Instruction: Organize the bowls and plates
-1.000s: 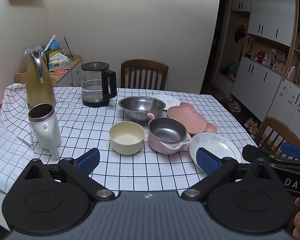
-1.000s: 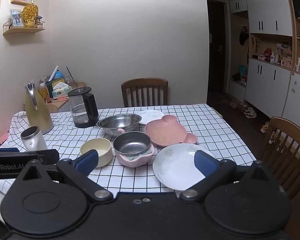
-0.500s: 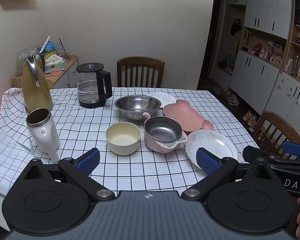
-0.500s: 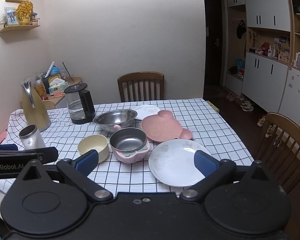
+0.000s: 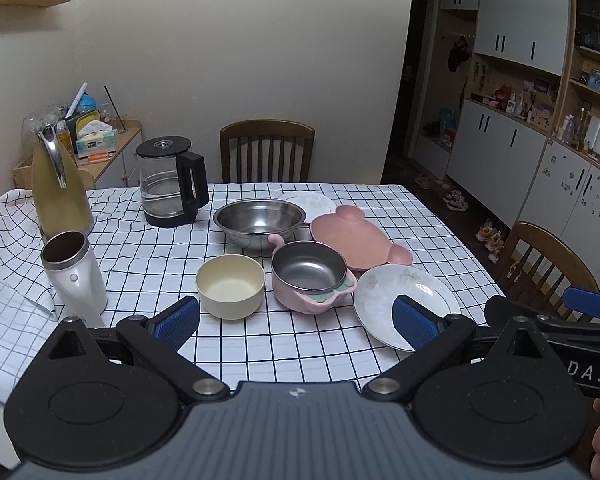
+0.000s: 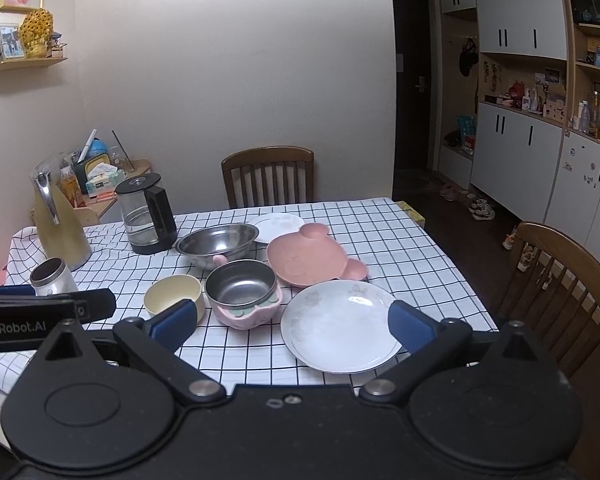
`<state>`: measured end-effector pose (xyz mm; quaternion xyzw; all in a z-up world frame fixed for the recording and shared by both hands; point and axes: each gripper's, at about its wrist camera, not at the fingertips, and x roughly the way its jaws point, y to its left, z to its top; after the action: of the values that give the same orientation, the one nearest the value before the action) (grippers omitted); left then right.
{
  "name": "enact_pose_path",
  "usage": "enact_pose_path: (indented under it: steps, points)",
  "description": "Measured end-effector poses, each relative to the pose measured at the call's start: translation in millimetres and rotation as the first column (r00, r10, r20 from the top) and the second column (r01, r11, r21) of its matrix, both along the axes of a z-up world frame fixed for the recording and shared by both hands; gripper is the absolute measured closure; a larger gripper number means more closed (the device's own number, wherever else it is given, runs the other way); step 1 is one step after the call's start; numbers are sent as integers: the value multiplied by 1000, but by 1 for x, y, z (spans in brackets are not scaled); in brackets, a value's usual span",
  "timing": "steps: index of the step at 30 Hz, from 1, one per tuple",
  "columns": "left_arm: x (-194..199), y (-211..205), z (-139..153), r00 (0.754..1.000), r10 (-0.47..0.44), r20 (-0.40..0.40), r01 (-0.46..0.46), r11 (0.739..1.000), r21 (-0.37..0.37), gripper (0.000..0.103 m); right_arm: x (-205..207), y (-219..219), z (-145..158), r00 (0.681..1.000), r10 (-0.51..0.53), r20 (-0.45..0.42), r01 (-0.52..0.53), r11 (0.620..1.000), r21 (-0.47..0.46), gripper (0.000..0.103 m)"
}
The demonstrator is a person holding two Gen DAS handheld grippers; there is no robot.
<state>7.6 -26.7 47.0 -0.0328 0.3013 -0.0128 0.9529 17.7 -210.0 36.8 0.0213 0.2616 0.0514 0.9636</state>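
On the checked tablecloth stand a cream bowl (image 5: 230, 286), a pink bowl with a steel liner (image 5: 310, 276), a large steel bowl (image 5: 259, 222), a pink bear-shaped plate (image 5: 354, 236), a white floral plate (image 5: 388, 296) at the near right, and a small white plate (image 5: 308, 201) behind. My left gripper (image 5: 296, 320) is open and empty, held before the table's near edge. My right gripper (image 6: 292, 326) is open and empty, in front of the white floral plate (image 6: 340, 326). The cream bowl (image 6: 172, 294) and pink bowl (image 6: 242, 294) lie to its left.
A glass kettle (image 5: 170, 184), a yellow-green jug (image 5: 58, 192) and a white steel-rimmed flask (image 5: 74, 276) stand on the left side. Wooden chairs stand behind the table (image 5: 266, 150) and at its right (image 6: 560, 284). White cabinets line the right wall.
Both grippers have pulled back and risen a little; the dishes look smaller and lower in both views. Nothing on the table has moved.
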Motion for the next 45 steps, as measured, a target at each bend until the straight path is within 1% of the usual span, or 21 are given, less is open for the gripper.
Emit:
enact_pose_path:
  steps: [8,15,34,39,45]
  points:
    - [2,-1,0,1000,7,-12,-7,1000,6,0,3,-1,-1,1000,1,-17,-1,1000,6,1]
    - [2,-2,3,1000,6,0,-6,1000,18,0,6,-2,0,1000,8,-26,-8,1000,11,1]
    - [9,1,5,1000,5,4,-5,1000,10,0,11,-3,2,999,6,-36,-6,1000,18,1]
    - [20,5,3,1000,15,-9,-15,1000,-18,0,18,-1,2,999,24,-37,-23,1000,19,1]
    - [46,10,-2,999,33,-29,-34,999,-28,0,42,2,1,997,62,-53,-62,998,13,1]
